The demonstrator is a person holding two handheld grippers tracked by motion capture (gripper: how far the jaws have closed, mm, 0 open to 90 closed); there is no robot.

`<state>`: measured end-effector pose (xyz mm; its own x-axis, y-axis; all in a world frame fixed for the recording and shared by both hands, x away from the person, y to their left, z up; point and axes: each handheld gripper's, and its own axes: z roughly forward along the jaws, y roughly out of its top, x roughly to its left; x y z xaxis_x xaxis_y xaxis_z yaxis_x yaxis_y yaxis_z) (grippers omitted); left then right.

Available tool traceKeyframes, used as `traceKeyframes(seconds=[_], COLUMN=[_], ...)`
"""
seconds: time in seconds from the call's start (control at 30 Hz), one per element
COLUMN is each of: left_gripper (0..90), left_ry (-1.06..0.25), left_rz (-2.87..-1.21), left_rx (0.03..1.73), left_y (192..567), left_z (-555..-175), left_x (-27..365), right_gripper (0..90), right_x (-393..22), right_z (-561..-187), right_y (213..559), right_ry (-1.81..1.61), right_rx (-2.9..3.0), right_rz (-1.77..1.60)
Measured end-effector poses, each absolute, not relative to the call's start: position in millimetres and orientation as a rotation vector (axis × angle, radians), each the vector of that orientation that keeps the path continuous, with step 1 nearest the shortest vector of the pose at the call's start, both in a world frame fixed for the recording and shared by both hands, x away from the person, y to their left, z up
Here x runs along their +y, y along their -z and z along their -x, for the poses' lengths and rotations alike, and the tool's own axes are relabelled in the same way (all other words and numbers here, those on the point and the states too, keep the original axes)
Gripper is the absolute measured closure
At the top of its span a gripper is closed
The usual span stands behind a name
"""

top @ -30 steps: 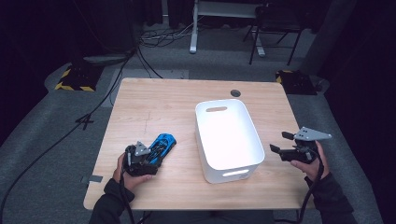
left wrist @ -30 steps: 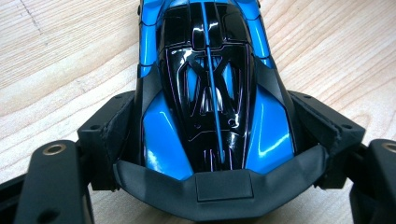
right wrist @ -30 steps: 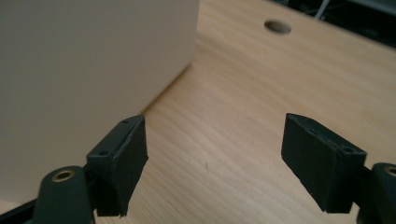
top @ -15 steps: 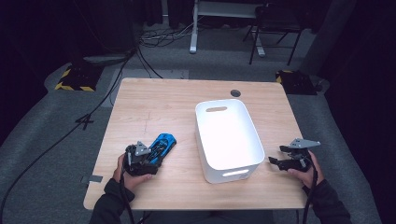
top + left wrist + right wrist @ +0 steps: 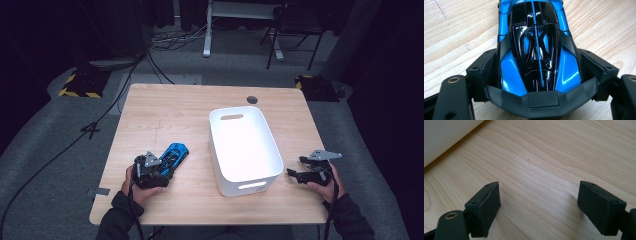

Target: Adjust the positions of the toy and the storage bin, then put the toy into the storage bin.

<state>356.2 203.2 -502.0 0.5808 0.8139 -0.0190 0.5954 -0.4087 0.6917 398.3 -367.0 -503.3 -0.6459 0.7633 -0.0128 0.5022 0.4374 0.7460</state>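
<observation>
Near edge, left hand: the left gripper (image 5: 150, 169) sits low on the table (image 5: 190, 107), its jaws drawn in tight on the rear of the blue toy car (image 5: 172, 156); from the left gripper view the pads (image 5: 482, 72) press on both flanks of the blue toy car (image 5: 537, 50), tail toward the camera, nose pointing away.
Car's place: on the wood, left of the white bin (image 5: 243, 145) and apart from it, wheels down as far as I can tell, angled with its nose up and to the right.
Progress: I judge the grasp made and nothing more; the car is not yet lifted, and the bin looks bare inside. What is left, by my reading, is the lift, the carry over the bin's left wall, and the release.
Left arm pose: forearm in from the bottom edge, wrist low, gripper pointing forward and slightly right along the car.
Near edge, right hand: the right gripper (image 5: 306, 174) rests low just right of the bin, pointing left toward its wall; its jaws have just been opening and stand wide apart with only bare table (image 5: 544, 170) between the pads (image 5: 485, 205).
Right arm pose: forearm up from the lower right corner, hand level, idle beside the bin.
Farther off: the bin's far handle slot faces away from the person.
</observation>
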Motion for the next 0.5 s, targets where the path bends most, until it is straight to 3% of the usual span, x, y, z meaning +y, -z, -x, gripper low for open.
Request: traceKeyframes(seconds=[0.5], left_gripper=[24.0], left_ry=[-0.445], left_rz=[-2.106], left_rx=[1.122], left_y=[496.4], left_z=[-356.4], left_x=[202.2], right_gripper=[16.8], right_x=[-366.7], right_z=[-399.0], right_y=[503.2], right_ry=[-1.035], right_rx=[2.351], right_rz=[-1.081])
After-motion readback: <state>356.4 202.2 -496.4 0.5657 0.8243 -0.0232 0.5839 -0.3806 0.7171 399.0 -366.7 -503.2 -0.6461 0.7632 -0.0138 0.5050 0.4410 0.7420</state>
